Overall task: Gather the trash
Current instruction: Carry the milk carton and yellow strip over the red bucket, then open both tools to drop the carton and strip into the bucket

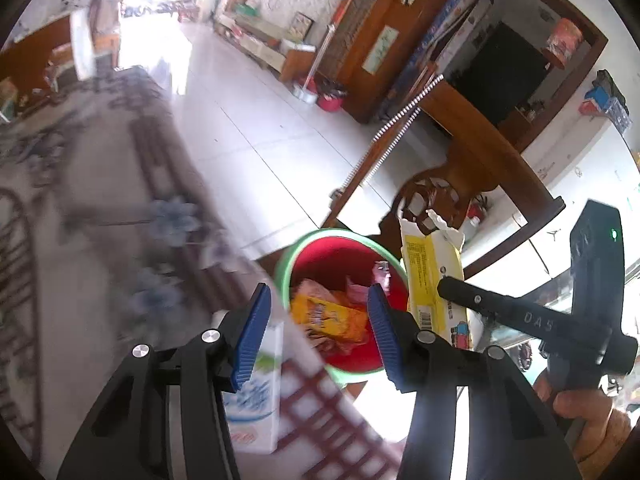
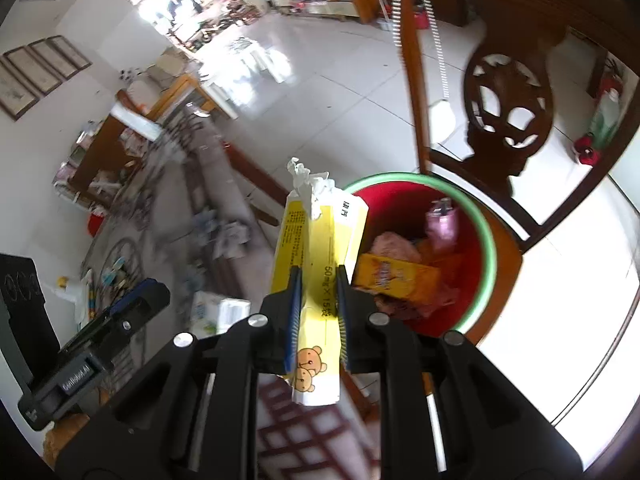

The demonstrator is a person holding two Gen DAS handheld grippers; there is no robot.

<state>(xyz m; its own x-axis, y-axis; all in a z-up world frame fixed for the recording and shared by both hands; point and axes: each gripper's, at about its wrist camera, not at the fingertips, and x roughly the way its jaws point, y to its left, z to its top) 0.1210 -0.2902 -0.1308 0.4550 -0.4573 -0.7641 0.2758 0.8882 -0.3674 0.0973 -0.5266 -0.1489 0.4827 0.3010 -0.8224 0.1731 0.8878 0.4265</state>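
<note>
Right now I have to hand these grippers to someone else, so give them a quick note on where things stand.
Right claw: shut on the yellow and white box, torn open at the top, held near the bin's rim and not yet dropped.
Left claw: open and holding nothing, with the bin beyond it.
Red bin with green rim: sits on a wooden chair beside the table and already holds an orange packet and pink wrappers.
Left to do: drop the box in, then take the white and green carton standing on the table near the left claw.
</note>
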